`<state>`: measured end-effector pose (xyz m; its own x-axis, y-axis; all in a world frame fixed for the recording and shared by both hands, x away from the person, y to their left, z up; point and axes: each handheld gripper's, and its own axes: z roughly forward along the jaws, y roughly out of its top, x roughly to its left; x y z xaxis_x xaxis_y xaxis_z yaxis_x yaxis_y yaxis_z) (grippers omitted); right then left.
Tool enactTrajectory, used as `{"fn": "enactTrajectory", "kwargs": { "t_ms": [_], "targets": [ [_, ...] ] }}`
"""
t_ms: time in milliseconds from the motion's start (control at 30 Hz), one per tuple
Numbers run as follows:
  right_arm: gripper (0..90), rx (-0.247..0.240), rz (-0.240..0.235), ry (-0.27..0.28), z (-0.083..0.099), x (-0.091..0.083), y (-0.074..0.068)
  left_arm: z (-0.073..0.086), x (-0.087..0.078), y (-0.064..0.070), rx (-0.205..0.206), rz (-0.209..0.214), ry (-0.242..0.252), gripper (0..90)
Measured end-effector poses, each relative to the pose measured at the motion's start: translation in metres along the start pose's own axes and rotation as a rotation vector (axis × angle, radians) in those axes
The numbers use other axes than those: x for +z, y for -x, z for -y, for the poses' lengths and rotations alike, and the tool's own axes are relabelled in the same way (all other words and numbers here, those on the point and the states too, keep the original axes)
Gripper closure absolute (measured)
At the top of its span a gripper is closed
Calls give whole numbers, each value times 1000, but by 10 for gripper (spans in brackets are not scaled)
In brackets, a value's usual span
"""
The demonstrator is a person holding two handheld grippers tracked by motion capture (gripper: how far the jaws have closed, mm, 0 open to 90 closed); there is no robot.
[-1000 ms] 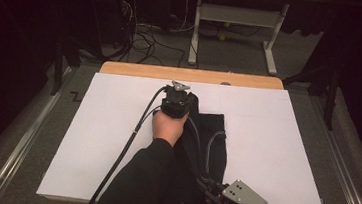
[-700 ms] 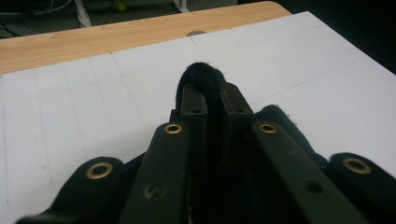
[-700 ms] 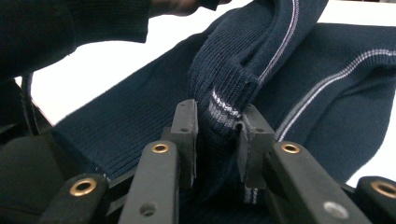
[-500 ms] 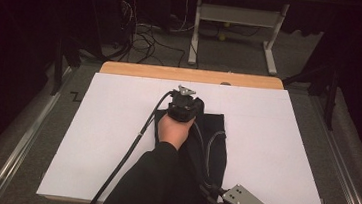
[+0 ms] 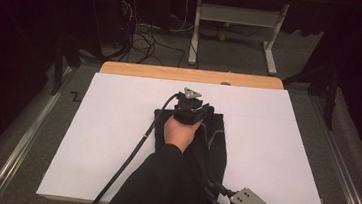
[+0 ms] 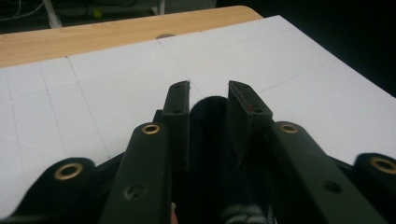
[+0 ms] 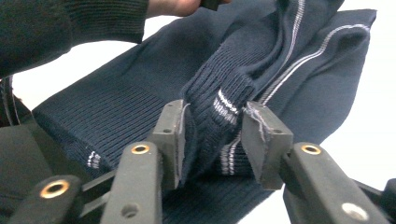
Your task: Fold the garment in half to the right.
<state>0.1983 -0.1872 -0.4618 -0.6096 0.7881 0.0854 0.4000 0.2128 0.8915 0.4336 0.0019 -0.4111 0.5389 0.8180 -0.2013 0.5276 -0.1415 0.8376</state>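
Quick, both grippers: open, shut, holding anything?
Left gripper: open, dark cloth between the jaws, not clamped.
Right gripper: shut on a fold of the navy sweater.

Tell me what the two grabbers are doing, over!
Left gripper at the far end of the dark sweater, jaws apart around a fold. Right gripper pinching its ribbed, striped hem. White board around it bare.

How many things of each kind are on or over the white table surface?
Dark blue knitted garment: 1
Hand-held gripper: 2, the left hand-held gripper and the right hand-held gripper
Cable: 1 seen clearly
Total: 4
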Motion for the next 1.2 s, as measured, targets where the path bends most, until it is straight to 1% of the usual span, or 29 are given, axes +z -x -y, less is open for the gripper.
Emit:
{"fn": "enactTrajectory", "kwargs": {
  "t_ms": [100, 133, 233, 267, 367, 400, 467, 567, 633, 700, 733, 800, 867, 900, 933, 1033, 1100, 1167, 1200],
  "targets": [
    [552, 12, 3, 15, -1, -4, 3, -2, -2, 2, 9, -1, 5, 621],
    [536, 14, 4, 28, -2, -6, 4, -2, -2, 2, 10, -1, 7, 609],
    [495, 19, 7, 47, -3, -9, 6, -2, -3, 2, 16, -4, 2, 552],
    [483, 20, 8, 53, -4, -10, 7, -1, -3, 2, 23, -6, -2, 533],
    [462, 15, 9, 64, -5, -11, 8, 0, -7, -1, 53, 10, 1, 465],
    [457, 12, 10, 65, -6, -11, 8, 1, -8, -2, 64, 12, 0, 439],
    [448, 10, 8, 65, -6, -10, 9, 3, -13, -3, 69, 33, 11, 379],
    [447, 10, 14, 65, -8, -9, 11, 7, -23, -6, 92, 50, 28, 300],
    [449, 12, 18, 68, -9, -8, 13, 12, -31, -9, 101, 55, 29, 243],
    [460, 14, 17, 66, -13, -5, 17, 17, -39, -15, 102, 59, 23, 160],
    [467, 15, 20, 62, -15, -2, 19, 21, -44, -17, 103, 58, 29, 118],
    [481, 11, 23, 48, -21, 6, 24, 27, -53, -23, 105, 56, 44, 95],
    [486, 25, 15, 27, -27, 16, 29, 35, -63, -31, 106, 58, 38, 4],
    [492, 15, 20, 18, -31, 21, 30, 38, -67, -34, 113, 50, 40, 0],
    [498, -6, 33, 10, -34, 27, 31, 42, -73, -36, 117, 49, 49, 0],
    [519, -42, 43, -13, -48, 45, 34, 53, -90, -44, 127, 71, 59, 0],
    [540, -71, 52, -36, -56, 59, 37, 62, -103, -50, 142, 73, 61, 0],
    [572, -81, 62, -71, -63, 74, 41, 72, -118, -59, 134, 74, 68, 0],
    [591, -90, 63, -90, -66, 80, 43, 78, -125, -63, 126, 64, 65, 0]
  ]
}}
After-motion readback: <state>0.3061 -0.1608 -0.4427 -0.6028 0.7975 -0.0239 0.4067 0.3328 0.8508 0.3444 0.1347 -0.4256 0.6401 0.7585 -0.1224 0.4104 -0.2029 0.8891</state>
